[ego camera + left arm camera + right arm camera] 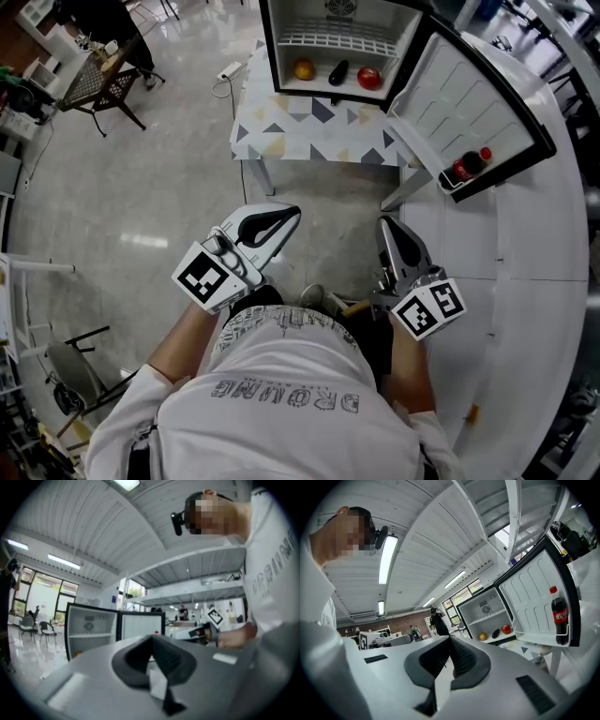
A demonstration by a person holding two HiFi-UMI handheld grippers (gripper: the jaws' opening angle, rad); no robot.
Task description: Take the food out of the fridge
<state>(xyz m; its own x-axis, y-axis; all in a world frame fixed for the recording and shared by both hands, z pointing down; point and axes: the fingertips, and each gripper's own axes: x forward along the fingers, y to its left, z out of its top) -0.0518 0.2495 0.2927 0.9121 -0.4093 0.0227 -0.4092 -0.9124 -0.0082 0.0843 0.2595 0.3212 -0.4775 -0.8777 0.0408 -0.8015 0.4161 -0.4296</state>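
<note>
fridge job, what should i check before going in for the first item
1. Fridge door open: ok, swung wide to the right.
2. Food in sight in the fridge: ok, orange fruit, dark item and red fruit lie in a row on its floor.
3. Left claw ready to grasp: not ok, jaws together, nothing between them.
4. Right claw ready to grasp: not ok, jaws together, empty.
5. Claws at the fridge: not ok, both are close to the person, short of the table.
6. Bottle clear of the path: ok, it sits in the door shelf.
</note>
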